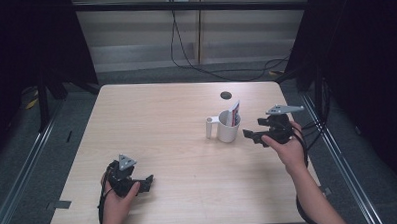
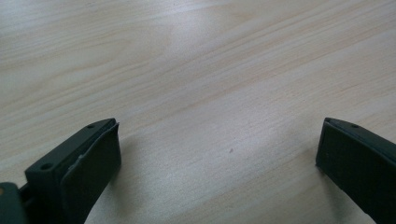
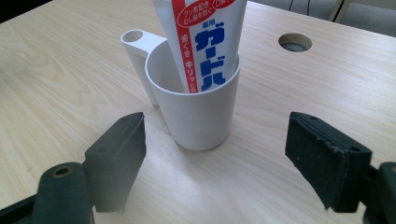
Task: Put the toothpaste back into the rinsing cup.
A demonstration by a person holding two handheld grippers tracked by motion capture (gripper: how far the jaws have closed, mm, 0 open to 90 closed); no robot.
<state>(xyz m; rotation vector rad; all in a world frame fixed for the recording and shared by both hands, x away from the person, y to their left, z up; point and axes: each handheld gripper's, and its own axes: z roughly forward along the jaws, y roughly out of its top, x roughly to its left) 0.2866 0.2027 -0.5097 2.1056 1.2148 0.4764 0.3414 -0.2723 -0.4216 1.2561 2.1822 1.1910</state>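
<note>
A white cup stands upright on the right half of the counter, its handle to the left, with a toothpaste tube standing inside it. The right gripper sits just right of the cup, jaws wide apart and touching nothing. The left gripper rests at the near left, well apart from the cup, jaws also spread over bare wood.

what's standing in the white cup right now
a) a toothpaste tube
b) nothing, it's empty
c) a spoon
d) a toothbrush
a: a toothpaste tube with red and blue print stands in the white cup, in front of the open right gripper.
</note>
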